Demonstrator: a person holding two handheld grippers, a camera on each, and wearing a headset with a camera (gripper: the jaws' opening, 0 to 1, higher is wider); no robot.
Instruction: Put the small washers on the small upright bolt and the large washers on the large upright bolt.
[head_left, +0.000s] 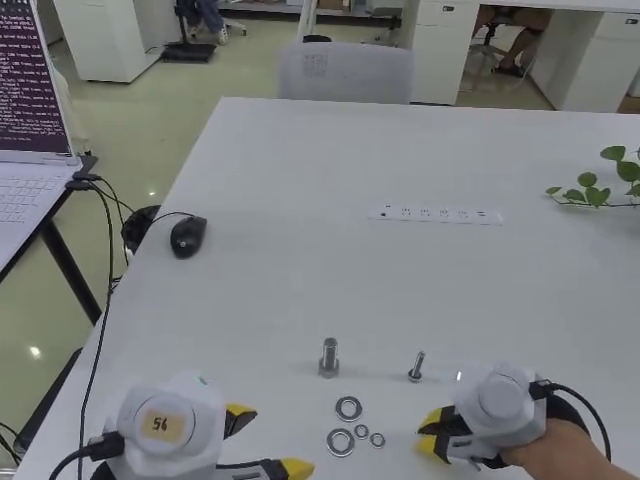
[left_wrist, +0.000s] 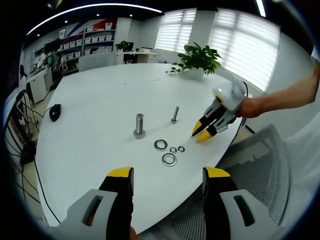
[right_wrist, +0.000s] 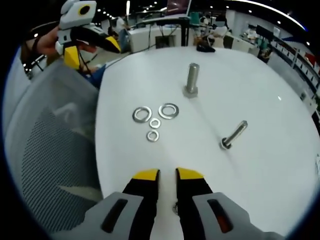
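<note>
Nothing gripped; everything rests on the surface (head_left: 300, 230).
Left tongs (left_wrist: 167, 175) gape wide, right tongs (right_wrist: 168, 175) are nearly closed and empty; large washers (head_left: 348, 408) and small washers (head_left: 361, 431) lie clustered just before the upright large bolt (head_left: 329, 356) and small bolt (head_left: 417, 367).

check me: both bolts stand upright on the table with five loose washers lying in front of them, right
Not quite: four loose washers lie there, not five, two large washers and two small washers, as the head view shows. The large bolt and small bolt do stand upright on the table.
</note>
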